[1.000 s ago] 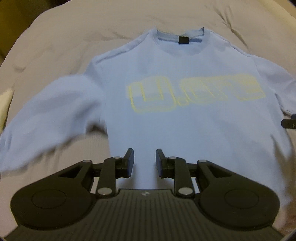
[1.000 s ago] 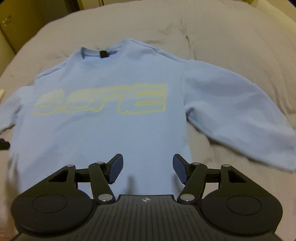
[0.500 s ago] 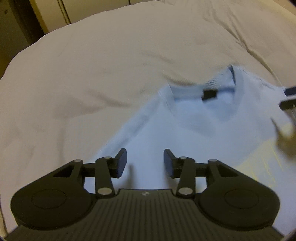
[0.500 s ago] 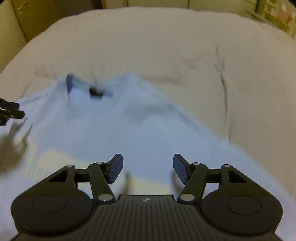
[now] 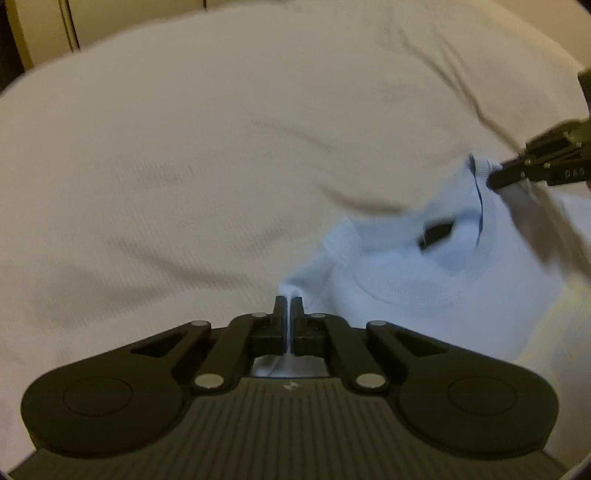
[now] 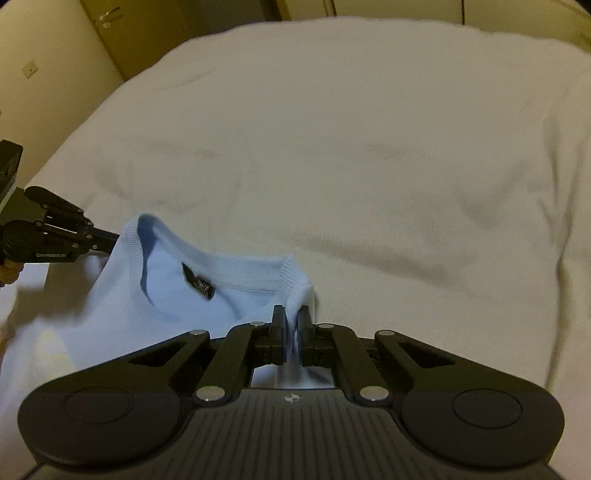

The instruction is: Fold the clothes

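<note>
The light blue sweatshirt (image 5: 436, 295) lies on a bed (image 5: 184, 166) covered with a pale, softly wrinkled cover, and both claws have hold of it at the shoulders, one on each side of the neck opening.

In the left wrist view, the left claw (image 5: 289, 301) is clamped on a thin pinch of the blue fabric at the shoulder edge; its two fingers stand nearly together, with a narrow ridge of cloth rising between them. The ribbed collar (image 5: 406, 295) curves away to the right of the claw, and a small dark label (image 5: 437, 232) shows inside the back of the neck. Toward the right edge of this view the right claw (image 5: 496, 181) reaches in from the side, its tip meeting the far side of the collar, with a blurred shadow below it. A patch of pale yellow print (image 5: 546, 325) shows on the chest at the lower right.

In the right wrist view, the right claw (image 6: 291, 314) is likewise clamped on a fold of the sweatshirt (image 6: 110, 317) just beside the collar (image 6: 229, 284), with cloth bunched between its closed fingers. The dark label (image 6: 199, 282) sits inside the neck opening. At the left edge the left claw (image 6: 110, 236) holds the opposite shoulder. Beyond the bed (image 6: 369, 147), cream cabinet doors (image 6: 122, 29) stand in the background.
</note>
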A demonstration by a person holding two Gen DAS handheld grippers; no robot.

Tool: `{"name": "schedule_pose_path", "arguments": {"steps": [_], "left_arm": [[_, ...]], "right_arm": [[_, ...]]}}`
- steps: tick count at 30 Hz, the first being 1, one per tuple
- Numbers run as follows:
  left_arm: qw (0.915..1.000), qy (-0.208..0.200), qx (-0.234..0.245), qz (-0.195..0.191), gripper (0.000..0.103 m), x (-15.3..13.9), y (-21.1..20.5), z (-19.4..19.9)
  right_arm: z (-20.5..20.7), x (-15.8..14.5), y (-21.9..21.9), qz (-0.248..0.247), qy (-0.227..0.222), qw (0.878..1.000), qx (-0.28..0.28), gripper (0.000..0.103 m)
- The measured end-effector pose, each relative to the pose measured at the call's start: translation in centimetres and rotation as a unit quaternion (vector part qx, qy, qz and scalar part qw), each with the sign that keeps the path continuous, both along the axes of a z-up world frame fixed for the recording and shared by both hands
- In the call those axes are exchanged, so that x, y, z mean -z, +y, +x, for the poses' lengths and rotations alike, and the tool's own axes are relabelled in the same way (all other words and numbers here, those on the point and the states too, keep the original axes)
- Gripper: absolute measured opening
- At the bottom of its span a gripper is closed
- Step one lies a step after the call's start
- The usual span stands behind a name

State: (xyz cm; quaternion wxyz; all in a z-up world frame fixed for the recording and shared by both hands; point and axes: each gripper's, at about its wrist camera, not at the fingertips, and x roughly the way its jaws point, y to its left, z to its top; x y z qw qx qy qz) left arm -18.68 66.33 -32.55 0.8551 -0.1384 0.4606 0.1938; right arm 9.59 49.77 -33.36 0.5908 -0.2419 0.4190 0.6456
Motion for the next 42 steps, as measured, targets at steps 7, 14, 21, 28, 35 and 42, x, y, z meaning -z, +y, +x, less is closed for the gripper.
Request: {"name": "schedule_pose_path", "arguments": {"steps": [7, 14, 21, 28, 35, 42], "left_arm": [[0.9947, 0.064, -0.068, 0.043, 0.000, 3.0, 2.4, 3.5], [0.9953, -0.009, -0.092, 0.029, 0.003, -2.8, -0.5, -1.8], [0.9954, 0.052, -0.080, -0.006, 0.011, 0.6, -4.6, -6.9], [0.9659, 0.080, -0.246, 0.003, 0.009, -1.9, -5.8, -13.1], [0.9782, 0.063, -0.180, -0.082, 0.012, -3.7, -18.0, -16.8], [0.9659, 0.141, -0.165, -0.141, 0.013, -1.5, -28.2, -22.2]], "right_arm": [[1.5, 2.8, 1.4, -0.024, -0.018, 0.997, 0.069, 0.009], [1.9, -1.9, -3.5, 0.056, -0.073, 0.971, 0.222, 0.055], [0.1, -1.1, -13.0, -0.030, -0.032, 0.975, 0.217, 0.043], [0.8, 0.0, -17.9, -0.093, -0.094, 0.930, 0.343, 0.033], [-7.7, -4.0, -25.2, -0.076, -0.044, 0.947, 0.309, 0.051], [-16.3, 0.1, -34.7, -0.231, -0.011, 0.924, 0.303, 0.051]]}}
